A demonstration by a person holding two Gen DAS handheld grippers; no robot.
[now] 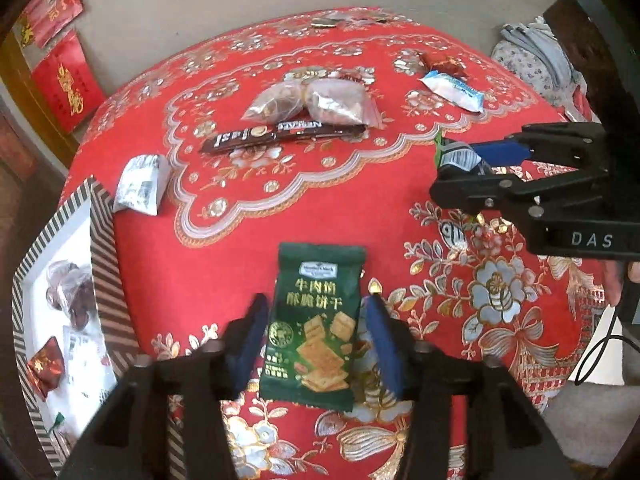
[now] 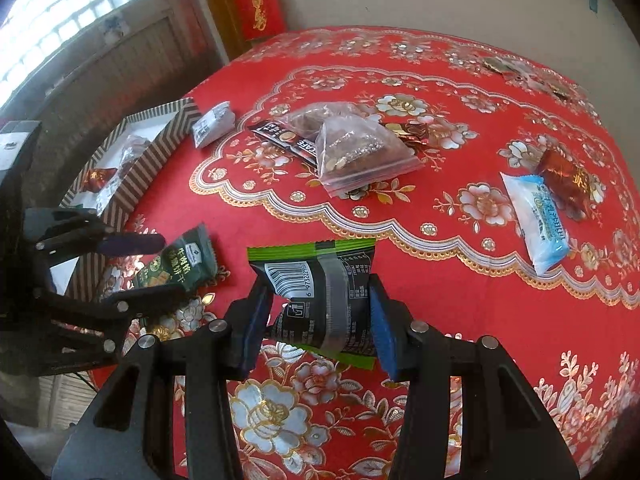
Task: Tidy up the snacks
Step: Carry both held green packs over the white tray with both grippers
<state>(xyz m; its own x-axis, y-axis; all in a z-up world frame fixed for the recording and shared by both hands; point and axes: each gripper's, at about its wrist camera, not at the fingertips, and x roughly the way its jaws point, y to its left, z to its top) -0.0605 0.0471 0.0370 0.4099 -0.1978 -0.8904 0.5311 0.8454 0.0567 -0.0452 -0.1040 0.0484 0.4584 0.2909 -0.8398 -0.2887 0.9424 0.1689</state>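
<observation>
Both grippers over the red bench

My left gripper (image 1: 316, 332) straddles the green packet (image 1: 312, 328), jaws apart; my right gripper (image 2: 316, 320), level, clenches the black packet (image 2: 320, 300).

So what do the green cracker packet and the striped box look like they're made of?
Green cracker packet: probably glossy printed plastic film, judging by its sheen and crimped ends. Striped box: looks like matte printed cardboard, with stiff, straight walls and a white inside.
</observation>
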